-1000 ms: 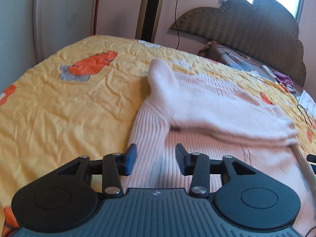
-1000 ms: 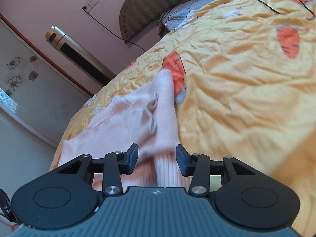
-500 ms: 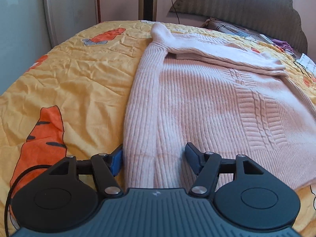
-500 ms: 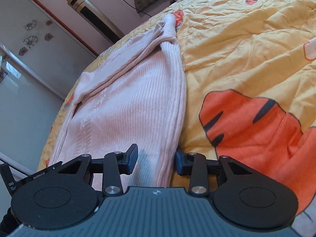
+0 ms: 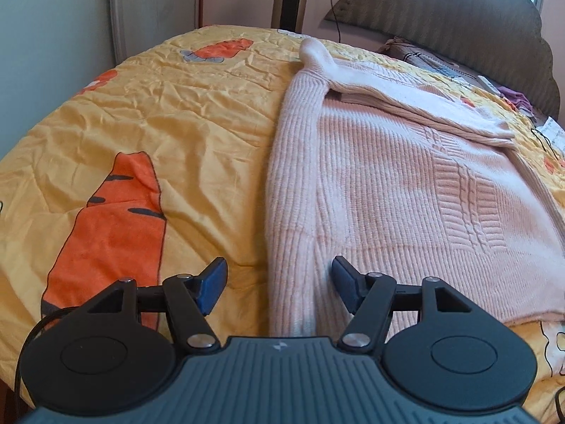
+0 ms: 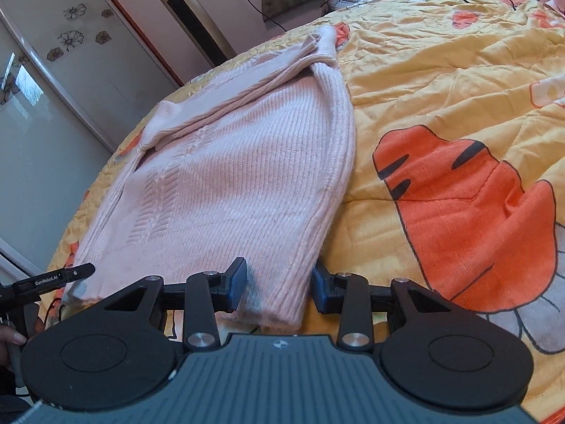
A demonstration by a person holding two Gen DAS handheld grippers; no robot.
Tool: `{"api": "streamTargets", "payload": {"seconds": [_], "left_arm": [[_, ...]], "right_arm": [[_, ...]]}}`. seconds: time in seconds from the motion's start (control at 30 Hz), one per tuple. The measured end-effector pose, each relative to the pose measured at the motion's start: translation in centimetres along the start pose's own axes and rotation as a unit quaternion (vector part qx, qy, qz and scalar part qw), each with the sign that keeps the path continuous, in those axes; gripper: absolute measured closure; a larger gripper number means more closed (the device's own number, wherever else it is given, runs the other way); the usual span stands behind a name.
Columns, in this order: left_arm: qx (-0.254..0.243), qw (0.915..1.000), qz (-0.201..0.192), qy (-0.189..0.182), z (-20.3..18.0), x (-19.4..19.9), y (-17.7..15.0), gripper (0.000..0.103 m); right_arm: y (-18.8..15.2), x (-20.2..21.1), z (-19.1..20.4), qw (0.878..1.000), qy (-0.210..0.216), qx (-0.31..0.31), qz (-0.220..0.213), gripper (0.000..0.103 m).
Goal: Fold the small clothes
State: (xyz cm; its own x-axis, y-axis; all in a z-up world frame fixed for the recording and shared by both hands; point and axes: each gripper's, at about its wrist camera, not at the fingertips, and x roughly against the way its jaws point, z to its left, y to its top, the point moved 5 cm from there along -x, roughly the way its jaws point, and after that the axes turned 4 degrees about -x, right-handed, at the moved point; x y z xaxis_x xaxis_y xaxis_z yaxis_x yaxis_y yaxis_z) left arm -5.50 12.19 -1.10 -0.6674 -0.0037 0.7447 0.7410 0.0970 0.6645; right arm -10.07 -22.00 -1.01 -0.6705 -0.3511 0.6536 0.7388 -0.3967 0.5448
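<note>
Pink ribbed sweater [image 5: 406, 190] lying flat on a bed, over a yellow quilt [image 5: 159, 134] printed with orange carrots [image 5: 113, 226]. One sleeve [image 5: 406, 95] is folded across the upper body of the sweater; the long side edges run down toward the hem nearest both cameras. Left tongs [image 5: 279, 284]: spread, the hem corner of the sweater's left edge lying between the blue pads [image 5: 212, 288], with quilt showing beside the left pad. Right tongs [image 6: 279, 284]: spread, straddling the opposite hem corner; the fabric passes between the fingers, and whether the pads [image 6: 237, 282] touch it cannot be told. In the right wrist view the tip of the left tongs shows at the far hem corner. Background: a padded headboard [image 5: 459, 24], a tall standing air conditioner [image 6: 190, 14], a wardrobe door with flower decals [image 6: 70, 39].
</note>
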Motion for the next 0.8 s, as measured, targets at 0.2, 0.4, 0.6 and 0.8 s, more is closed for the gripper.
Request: {"api": "streamTargets", "payload": {"seconds": [0.2, 0.4, 0.6, 0.8], "left_arm": [[-0.003, 0.9998, 0.008, -0.018, -0.1, 0.3, -0.3, 0.085], [0.04, 0.9978, 0.026, -0.045, 0.2, 0.5, 0.5, 0.087], [0.046, 0.9932, 0.028, -0.103, 0.0, 1.9, 1.0, 0.087], [0.043, 0.9946, 0.046, -0.082, 0.7, 0.3, -0.4, 0.088]], "right_arm": [[-0.2, 0.1, -0.3, 1.0, 0.006, -0.026, -0.003, 0.066], [-0.1, -0.3, -0.8, 0.998, 0.0, -0.07, 0.002, 0.089], [3.5, 4.3, -0.4, 0.998, -0.016, -0.03, -0.046, 0.091], [1.4, 1.3, -1.7, 0.998, -0.052, -0.009, 0.025, 0.091]]}}
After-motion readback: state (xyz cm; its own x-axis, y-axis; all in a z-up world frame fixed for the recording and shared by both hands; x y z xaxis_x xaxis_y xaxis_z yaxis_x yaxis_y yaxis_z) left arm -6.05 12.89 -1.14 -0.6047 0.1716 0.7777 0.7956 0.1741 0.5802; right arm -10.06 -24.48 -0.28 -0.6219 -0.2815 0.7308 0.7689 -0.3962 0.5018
